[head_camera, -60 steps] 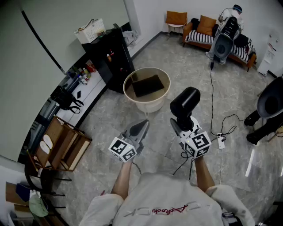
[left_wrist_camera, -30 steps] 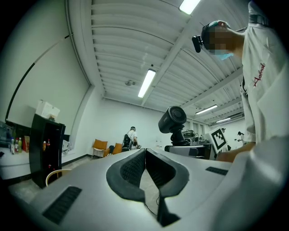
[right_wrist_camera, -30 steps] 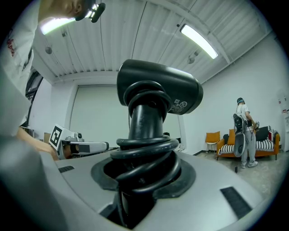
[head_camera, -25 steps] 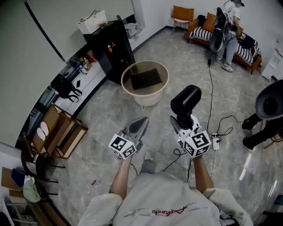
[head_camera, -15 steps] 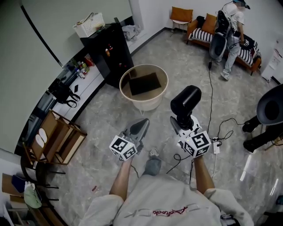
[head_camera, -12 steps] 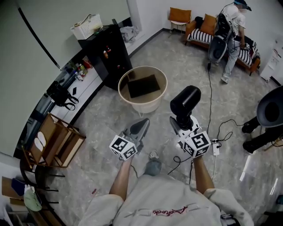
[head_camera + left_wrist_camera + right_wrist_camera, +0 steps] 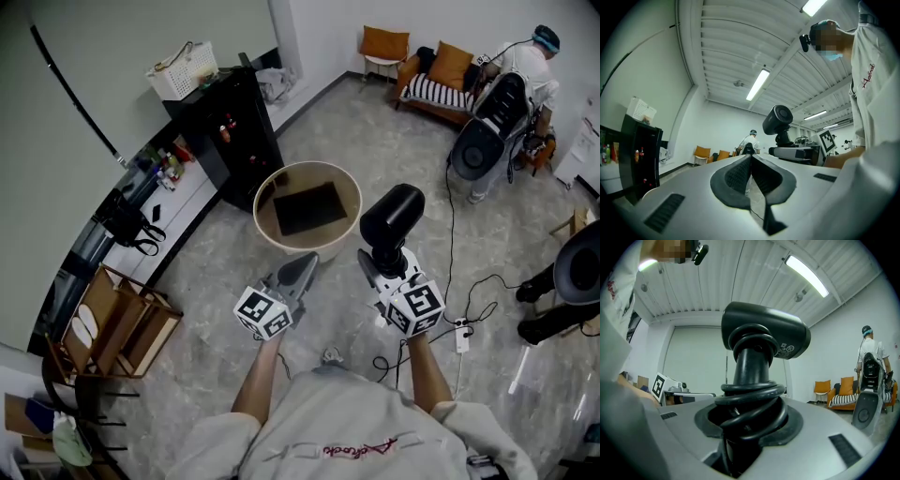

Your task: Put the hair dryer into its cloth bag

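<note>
The black hair dryer (image 7: 392,217) stands upright in my right gripper (image 7: 382,264), whose jaws are shut on its handle with the cord coiled round it (image 7: 749,401). In the right gripper view the dryer's head (image 7: 764,333) rises above the jaws. My left gripper (image 7: 304,262) is held beside it, shut and empty, its pads (image 7: 740,174) pressed together. Ahead of both on the floor is a round beige tub (image 7: 287,244) with a dark flat rectangle (image 7: 309,208) inside, possibly the cloth bag. The left gripper view shows the dryer (image 7: 778,120) off to its right.
A black cabinet (image 7: 236,122) with a white basket (image 7: 182,69) stands at the left, a wooden rack (image 7: 127,314) nearer. Cables and a power strip (image 7: 461,337) lie on the floor at right. A person (image 7: 530,70) with equipment stands by the sofa (image 7: 441,82) at the back.
Both grippers, with the dryer, have come closer to the round tub. The person at the back has moved to the right, towards the sofa's end.
</note>
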`<state>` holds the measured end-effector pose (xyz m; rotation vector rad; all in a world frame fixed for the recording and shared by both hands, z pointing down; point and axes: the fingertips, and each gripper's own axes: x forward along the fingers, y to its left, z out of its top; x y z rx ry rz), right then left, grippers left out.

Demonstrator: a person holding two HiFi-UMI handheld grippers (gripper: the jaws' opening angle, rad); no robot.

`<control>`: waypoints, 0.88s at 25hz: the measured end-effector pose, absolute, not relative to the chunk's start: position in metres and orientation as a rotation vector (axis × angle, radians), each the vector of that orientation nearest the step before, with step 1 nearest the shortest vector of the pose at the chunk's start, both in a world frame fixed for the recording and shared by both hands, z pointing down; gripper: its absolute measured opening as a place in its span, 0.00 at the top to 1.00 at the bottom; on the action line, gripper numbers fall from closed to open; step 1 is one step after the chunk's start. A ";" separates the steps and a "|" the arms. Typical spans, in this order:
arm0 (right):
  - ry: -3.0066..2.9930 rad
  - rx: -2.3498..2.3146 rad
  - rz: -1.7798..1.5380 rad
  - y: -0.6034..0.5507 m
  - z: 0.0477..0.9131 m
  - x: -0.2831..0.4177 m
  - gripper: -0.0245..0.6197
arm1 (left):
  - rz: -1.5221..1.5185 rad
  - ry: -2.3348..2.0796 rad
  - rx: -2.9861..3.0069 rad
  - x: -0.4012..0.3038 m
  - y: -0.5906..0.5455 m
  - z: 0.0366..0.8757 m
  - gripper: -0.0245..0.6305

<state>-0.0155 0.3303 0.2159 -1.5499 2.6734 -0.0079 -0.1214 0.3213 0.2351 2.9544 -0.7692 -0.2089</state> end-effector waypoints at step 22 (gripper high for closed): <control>2.672 -1.623 -0.055 0.191 0.244 -0.048 0.68 | -0.170 -0.745 2.935 -0.151 0.175 0.263 0.91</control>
